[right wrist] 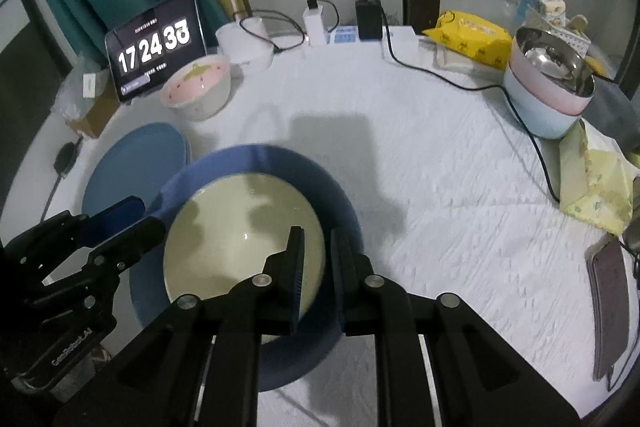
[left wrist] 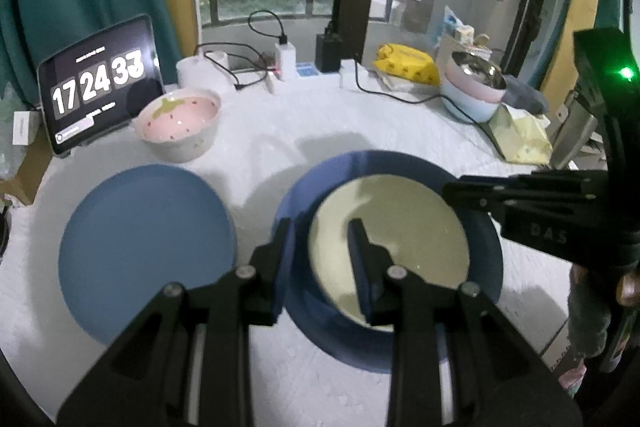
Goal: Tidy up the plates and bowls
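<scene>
A blue bowl (left wrist: 486, 259) with a pale cream inside hangs between both grippers over the white table (left wrist: 360, 123). My left gripper (left wrist: 320, 251) is shut on its left rim, one finger outside the wall and one inside. My right gripper (right wrist: 318, 255) is shut on the opposite rim (right wrist: 348, 211) in the same way. Each gripper shows in the other's view: the right gripper (left wrist: 452, 191) and the left gripper (right wrist: 152, 217). A flat blue plate (left wrist: 144, 251) (right wrist: 136, 163) lies on the table to the bowl's left. A pink strawberry bowl (left wrist: 178, 125) (right wrist: 198, 89) stands behind the plate.
At the back right stands a stack of pastel bowls (left wrist: 474, 99) (right wrist: 548, 99) with a metal one on top. A tablet clock (left wrist: 100, 83), chargers with a black cable (right wrist: 460, 79) and a yellow pack (right wrist: 468, 35) line the table's far edge. A phone (right wrist: 612, 307) lies at the right.
</scene>
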The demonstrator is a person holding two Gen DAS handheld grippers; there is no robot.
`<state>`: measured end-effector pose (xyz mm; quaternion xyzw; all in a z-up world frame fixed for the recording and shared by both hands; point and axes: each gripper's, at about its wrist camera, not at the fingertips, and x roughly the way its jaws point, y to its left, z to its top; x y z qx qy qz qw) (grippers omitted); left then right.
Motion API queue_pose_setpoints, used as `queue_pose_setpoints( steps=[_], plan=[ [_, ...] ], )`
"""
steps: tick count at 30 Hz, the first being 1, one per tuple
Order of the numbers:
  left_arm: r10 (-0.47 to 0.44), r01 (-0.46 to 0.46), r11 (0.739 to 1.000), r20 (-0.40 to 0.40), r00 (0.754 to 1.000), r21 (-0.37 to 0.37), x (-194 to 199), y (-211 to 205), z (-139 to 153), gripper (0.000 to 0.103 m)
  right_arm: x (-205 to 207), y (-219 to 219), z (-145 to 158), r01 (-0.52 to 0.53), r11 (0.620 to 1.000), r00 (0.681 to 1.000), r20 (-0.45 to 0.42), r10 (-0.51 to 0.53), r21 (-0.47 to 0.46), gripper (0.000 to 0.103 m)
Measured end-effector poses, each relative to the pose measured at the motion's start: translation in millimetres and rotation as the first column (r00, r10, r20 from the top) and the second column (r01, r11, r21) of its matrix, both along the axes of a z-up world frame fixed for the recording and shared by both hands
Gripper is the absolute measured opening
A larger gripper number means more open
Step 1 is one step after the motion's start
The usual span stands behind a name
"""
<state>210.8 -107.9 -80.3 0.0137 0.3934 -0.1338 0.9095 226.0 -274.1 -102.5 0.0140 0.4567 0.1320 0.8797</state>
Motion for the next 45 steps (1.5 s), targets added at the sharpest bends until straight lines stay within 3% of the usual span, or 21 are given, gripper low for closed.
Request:
queue_pose_setpoints(
  steps=[19, 24, 27, 30, 45],
  plan=[
    [0.067, -0.065, 0.996, 0.043, 0.997, -0.054, 13.3, 27.9, 18.3, 0.031, 15.7, 27.1, 15.7, -0.045, 0.999, 0.999, 0.029, 0.045, -0.008, 0.015],
    [0.104, -0.1, 0.992, 0.05, 0.993, -0.074, 18.5, 44.4, 22.2, 0.032, 23.6, 38.6, 19.6, -0.058, 0.998, 0.998, 0.029, 0.058, -0.012, 0.023],
    [0.121, -0.116, 0.99, 0.052, 0.991, -0.083, 23.0, 54.7, 24.1, 0.035, 28.0, 47.5, 21.5, -0.069, 0.997, 0.997, 0.031, 0.069, -0.019, 0.023],
    [0.139, -0.133, 0.986, 0.054, 0.989, -0.103, 26.8, 65.9, 25.7, 0.047, 33.0, 57.1, 23.0, -0.081, 0.996, 0.996, 0.029, 0.081, -0.024, 0.023],
    [0.214, -0.203, 0.971, 0.073, 0.974, -0.128, 46.8, 115.2, 30.1, 0.047, 60.2, 105.1, 38.0, -0.103, 0.993, 0.991, 0.082, 0.108, -0.057, 0.024]
  ],
)
